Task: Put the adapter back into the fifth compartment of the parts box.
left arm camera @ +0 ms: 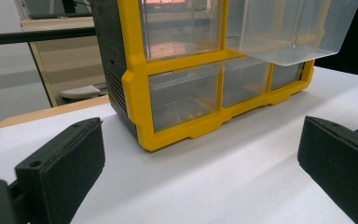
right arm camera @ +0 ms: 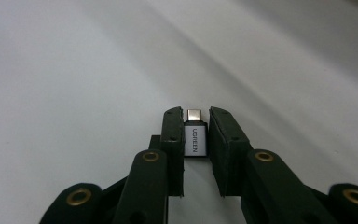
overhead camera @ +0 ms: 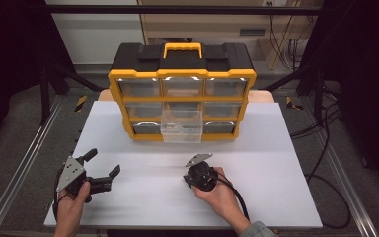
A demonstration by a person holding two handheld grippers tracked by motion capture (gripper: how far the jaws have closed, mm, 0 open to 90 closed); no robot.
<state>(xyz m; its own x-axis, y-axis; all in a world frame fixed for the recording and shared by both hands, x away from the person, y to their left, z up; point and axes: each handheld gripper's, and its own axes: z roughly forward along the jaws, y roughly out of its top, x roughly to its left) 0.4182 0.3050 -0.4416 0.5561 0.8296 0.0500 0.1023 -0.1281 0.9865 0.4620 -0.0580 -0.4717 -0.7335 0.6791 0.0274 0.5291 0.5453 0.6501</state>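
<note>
Right tongs [right arm camera: 196, 122] pinch the small silver metal adapter [right arm camera: 196, 136] off the white bench [right arm camera: 74, 70]; left tongs [left arm camera: 200, 172] spread idle; next, lifting toward the pulled-out clear plastic drawer [overhead camera: 181, 129].

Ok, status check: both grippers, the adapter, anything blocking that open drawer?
Right gripper shut on small silver adapter, low over the table. Left gripper open, holding nothing. Pulled-out clear drawer of organizer: path clear.

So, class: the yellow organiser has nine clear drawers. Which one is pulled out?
The bottom row's middle drawer of the organiser: it juts out over the white table, while the other eight sit flush in the yellow frame.
</note>
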